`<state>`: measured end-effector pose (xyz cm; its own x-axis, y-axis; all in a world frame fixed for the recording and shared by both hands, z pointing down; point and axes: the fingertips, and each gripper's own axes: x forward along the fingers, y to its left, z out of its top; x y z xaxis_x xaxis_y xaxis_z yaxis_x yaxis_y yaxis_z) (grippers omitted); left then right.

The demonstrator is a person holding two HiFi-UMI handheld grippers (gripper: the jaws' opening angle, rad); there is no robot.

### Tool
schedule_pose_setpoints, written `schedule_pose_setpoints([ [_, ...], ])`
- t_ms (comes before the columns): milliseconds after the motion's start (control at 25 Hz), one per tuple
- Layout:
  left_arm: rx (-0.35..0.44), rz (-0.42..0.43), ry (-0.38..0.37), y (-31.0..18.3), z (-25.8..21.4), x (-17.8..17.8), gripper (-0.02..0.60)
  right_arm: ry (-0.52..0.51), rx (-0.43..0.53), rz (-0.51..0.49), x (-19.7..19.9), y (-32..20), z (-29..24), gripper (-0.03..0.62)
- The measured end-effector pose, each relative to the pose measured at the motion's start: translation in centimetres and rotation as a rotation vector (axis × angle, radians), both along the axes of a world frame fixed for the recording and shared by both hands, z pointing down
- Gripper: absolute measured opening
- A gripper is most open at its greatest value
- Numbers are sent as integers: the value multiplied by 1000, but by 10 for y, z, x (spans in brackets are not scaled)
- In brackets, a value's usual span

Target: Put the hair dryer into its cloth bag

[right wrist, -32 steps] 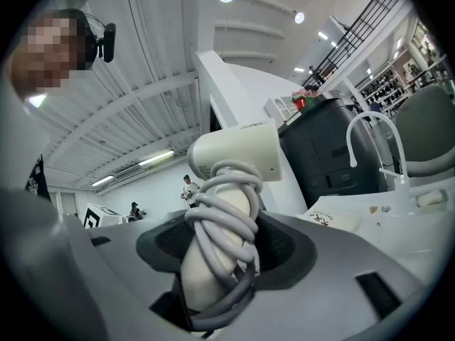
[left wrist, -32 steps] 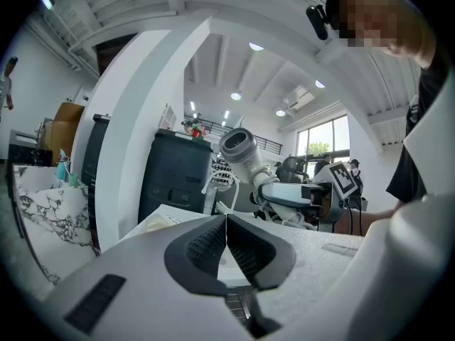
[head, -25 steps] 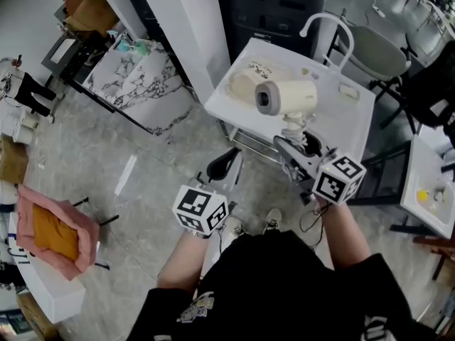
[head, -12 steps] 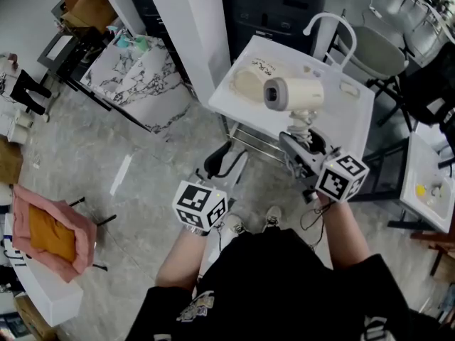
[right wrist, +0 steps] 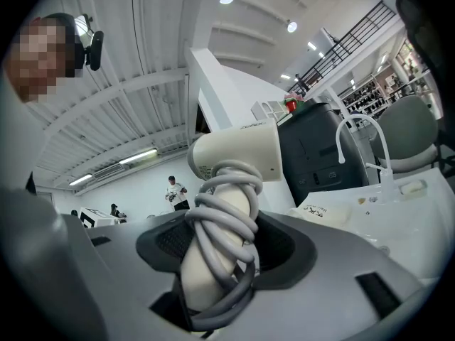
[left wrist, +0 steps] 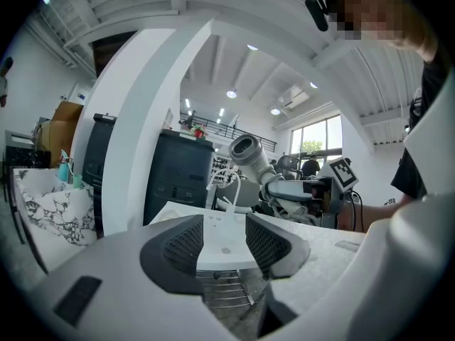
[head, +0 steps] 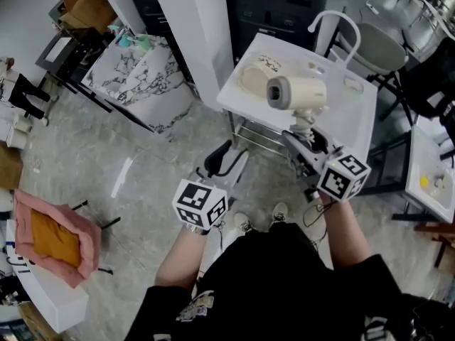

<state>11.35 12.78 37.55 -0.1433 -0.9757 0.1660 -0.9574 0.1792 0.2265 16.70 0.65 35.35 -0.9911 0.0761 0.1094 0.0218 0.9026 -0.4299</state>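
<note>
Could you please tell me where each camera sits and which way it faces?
Head view: on the person's head, looking steeply down at the white table, cream cloth bag and cream plastic hair dryer; shows forearms, left tool, right tool.
Left gripper view: on the left tool, looking along its empty jaws, which have just been opening, toward the table.
Right gripper view: on the right tool, looking along jaws clamped on the dryer's cord-wrapped handle.
Shared: all three show the hair dryer and table.
</note>
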Motion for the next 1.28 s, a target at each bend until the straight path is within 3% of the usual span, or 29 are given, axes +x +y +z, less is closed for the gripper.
schedule_pose_setpoints([
  [640,-5,4,-18,13,3,-29,172,-1,-6,24,-29,3,6,244],
  [1280,-24,5,-13,-53,12,-96,172,1,-36,37,-97,-69,18,243],
])
